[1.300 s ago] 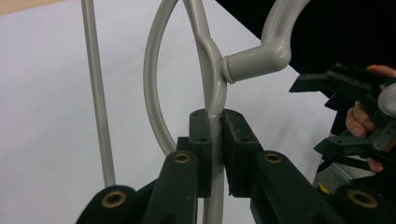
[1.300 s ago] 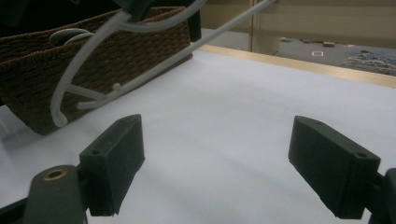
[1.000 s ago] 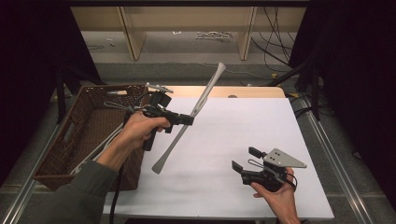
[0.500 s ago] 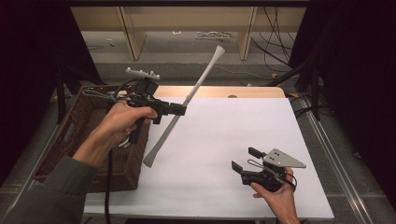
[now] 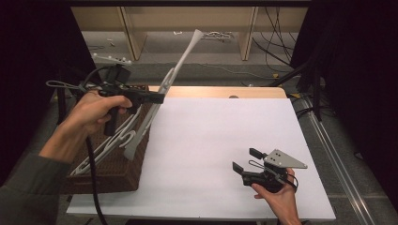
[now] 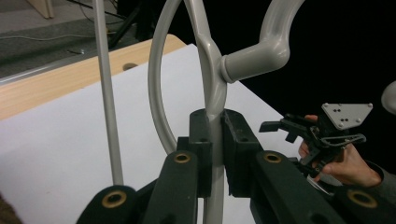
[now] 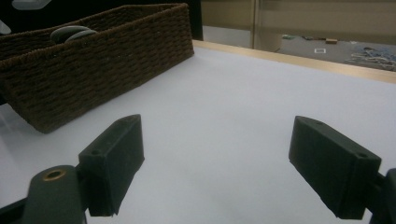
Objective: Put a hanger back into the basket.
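While our left hand-held gripper (image 5: pixel 159 97) is clamping shut on the thin middle bar of a pale grey plastic hanger (image 5: pixel 176 65), we are lifting it up and away from the desk (image 5: pixel 211 140): a second ago the hanger was slanting low across the white surface beside the wicker basket (image 5: pixel 108 173), and now it is hanging high over the basket's near corner, its upper end pointing toward the shelving behind. We judge this to be the carry toward the basket, where other pale hangers (image 5: pixel 110 140) are already lying. In the left gripper view the hanger (image 6: pixel 212 93) is running straight up between the pads. Our right hand-held gripper (image 5: pixel 244 159) is resting open and empty on the desk, well apart.
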### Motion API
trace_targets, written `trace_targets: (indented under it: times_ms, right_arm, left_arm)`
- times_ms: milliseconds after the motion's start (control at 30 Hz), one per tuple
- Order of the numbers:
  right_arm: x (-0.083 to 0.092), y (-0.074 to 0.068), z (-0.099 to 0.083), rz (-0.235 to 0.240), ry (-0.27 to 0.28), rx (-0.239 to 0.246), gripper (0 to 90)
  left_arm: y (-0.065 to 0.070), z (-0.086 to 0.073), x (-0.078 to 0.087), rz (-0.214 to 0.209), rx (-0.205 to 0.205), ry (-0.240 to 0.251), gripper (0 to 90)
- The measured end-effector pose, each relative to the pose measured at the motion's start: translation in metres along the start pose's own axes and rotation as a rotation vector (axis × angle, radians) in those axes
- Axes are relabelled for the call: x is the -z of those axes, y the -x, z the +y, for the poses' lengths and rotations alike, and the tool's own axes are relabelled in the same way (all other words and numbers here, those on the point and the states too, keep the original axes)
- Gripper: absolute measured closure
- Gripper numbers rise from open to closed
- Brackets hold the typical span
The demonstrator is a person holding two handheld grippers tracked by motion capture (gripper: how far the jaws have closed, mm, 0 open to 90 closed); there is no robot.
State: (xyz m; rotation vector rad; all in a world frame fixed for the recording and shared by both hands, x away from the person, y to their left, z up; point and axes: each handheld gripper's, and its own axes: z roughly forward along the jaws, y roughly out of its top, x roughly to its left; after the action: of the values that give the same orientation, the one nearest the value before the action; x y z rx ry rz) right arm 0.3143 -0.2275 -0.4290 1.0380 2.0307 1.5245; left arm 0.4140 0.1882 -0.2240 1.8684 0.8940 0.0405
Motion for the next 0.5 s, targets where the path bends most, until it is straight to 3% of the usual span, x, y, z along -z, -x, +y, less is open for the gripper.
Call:
trace_targets:
  times_ms: [200, 367, 400, 500]
  right_arm:
    - [0.000, 0.000, 0.000, 0.003, -0.003, -0.004, 19.0]
    - [-0.001, 0.000, -0.001, 0.018, -0.001, -0.018, 18.8]
    - [-0.001, 0.000, -0.001, 0.016, 0.002, -0.014, 18.8]
    - [-0.002, 0.000, -0.001, 0.018, 0.002, -0.012, 18.8]
  left_arm:
    - [-0.014, -0.004, 0.022, 0.048, 0.006, 0.029, 83.0]
    - [-0.034, -0.016, 0.033, 0.098, 0.029, 0.019, 83.0]
    - [-0.042, -0.022, 0.037, 0.113, 0.032, 0.021, 83.0]
    - [-0.051, -0.028, 0.042, 0.122, 0.035, 0.025, 83.0]
